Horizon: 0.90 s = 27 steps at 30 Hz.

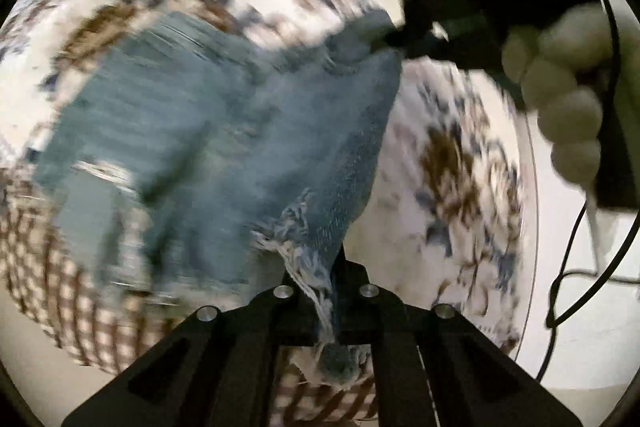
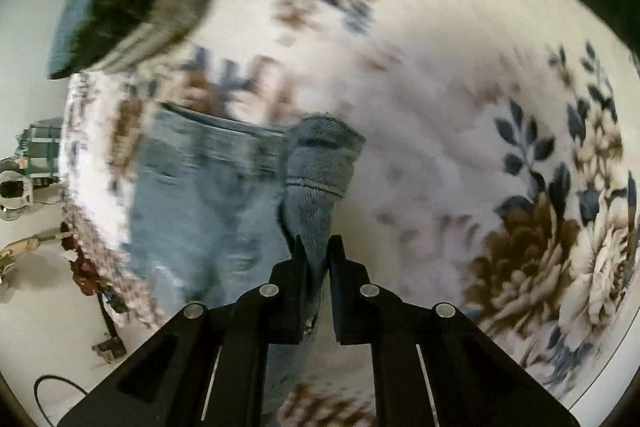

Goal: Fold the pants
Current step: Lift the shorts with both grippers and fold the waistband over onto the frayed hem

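- The pants [image 1: 224, 131], light blue denim, hang and drape above a floral blanket [image 1: 452, 163]; both views are blurred.
- Left gripper [image 1: 324, 291]: its jaws are closed on a frayed hem of the pants, white threads trailing down between the two fingers and a tuft of denim poking out below them.
- From that pinch the denim spreads up and to the left over the blanket, with a checked cloth [image 1: 48, 267] at the blanket's lower left edge.
- Right gripper [image 2: 318, 259]: its jaws clamp a narrow fold of the pants [image 2: 320, 167], a stitched hem standing just above the fingertips.
- The rest of the denim lies left of that fold, over the blanket [image 2: 460, 107].
- Folded dark clothes [image 2: 132, 3] sit at the blanket's far left corner.
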### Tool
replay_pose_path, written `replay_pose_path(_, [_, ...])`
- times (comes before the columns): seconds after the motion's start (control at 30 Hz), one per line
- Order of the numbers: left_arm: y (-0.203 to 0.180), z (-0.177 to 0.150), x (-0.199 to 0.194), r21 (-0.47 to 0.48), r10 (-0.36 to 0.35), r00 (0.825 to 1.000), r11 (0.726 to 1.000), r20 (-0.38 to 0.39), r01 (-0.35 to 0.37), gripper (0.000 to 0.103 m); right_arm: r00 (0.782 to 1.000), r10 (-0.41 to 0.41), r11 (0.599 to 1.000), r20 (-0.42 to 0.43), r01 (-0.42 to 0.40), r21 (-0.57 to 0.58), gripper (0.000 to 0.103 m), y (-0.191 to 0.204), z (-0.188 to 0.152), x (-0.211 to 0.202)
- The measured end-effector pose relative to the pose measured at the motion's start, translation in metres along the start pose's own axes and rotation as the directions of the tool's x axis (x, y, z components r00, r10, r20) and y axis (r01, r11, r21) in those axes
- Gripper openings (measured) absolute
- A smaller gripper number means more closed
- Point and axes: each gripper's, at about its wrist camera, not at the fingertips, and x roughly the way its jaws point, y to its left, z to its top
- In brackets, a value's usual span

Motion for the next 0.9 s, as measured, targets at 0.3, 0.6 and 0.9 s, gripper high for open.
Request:
replay_pose_path(0.3, [0.131,0.046,-0.042,-0.235,0.155,0.98,0.964,0.122,-0.123,0.002,0.998,-0.046,0.984,0.048,0.053,-0.171,0.01,0.211,0.041,0.03])
replay_pose_path(0.6, [0.248,0.075,0.032,-0.37,0.31,0.95,0.887,0.032,-0.277,0.006,0.976,-0.214,0.95,-0.049,0.196,-0.245,0.015,0.295,0.075,0.16])
replay_pose_path(0.9, [0.262,0.007,0.009,-0.653,0.275,0.961,0.729,0.005,-0.205,0.036,0.991,-0.123,0.957,-0.044,0.106,-0.271,0.094,0.226,0.066,0.113])
